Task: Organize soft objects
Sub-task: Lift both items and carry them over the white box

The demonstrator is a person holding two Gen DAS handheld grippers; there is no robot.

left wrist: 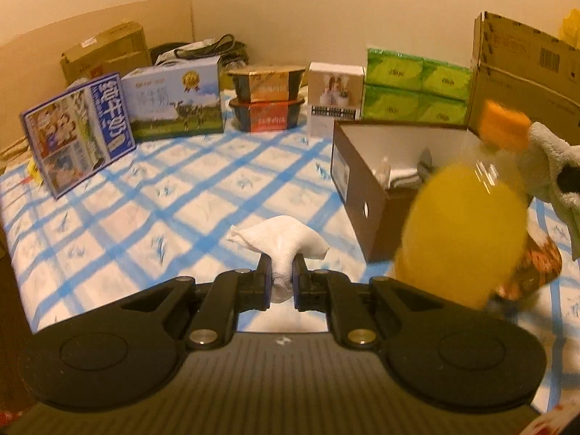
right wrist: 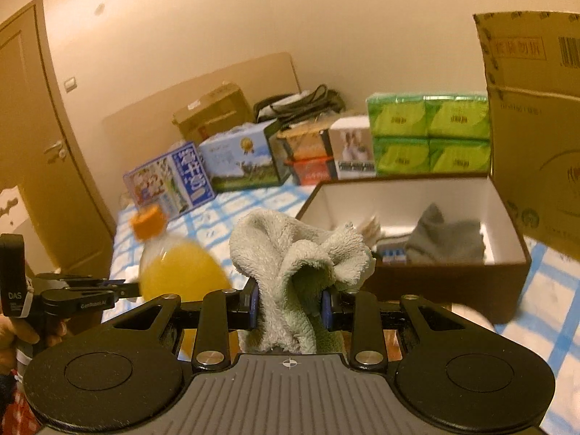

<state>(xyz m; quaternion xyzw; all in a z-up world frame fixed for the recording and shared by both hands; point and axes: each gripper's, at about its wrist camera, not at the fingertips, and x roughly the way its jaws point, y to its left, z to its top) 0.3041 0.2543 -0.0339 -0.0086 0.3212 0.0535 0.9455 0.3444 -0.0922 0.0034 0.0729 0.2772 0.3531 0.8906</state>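
My left gripper (left wrist: pixel 282 272) is shut on a white tissue (left wrist: pixel 279 243) and holds it above the blue-checked cloth (left wrist: pixel 163 195). My right gripper (right wrist: pixel 290 304) is shut on a pale green towel (right wrist: pixel 290 250), which also shows at the right edge of the left wrist view (left wrist: pixel 543 159). An open brown box (right wrist: pixel 409 282) with a white inside holds a grey cloth (right wrist: pixel 446 239) and other small items; it also shows in the left wrist view (left wrist: pixel 362 195). The left gripper also shows at the left of the right wrist view (right wrist: pixel 123 286).
An orange juice bottle (left wrist: pixel 464 235) with an orange cap stands between the grippers, near the box; it also shows in the right wrist view (right wrist: pixel 177 268). Milk cartons (left wrist: pixel 174 98), food tubs (left wrist: pixel 268 98), green tissue packs (left wrist: pixel 413 90) and a tall cardboard box (left wrist: pixel 525 72) line the back.
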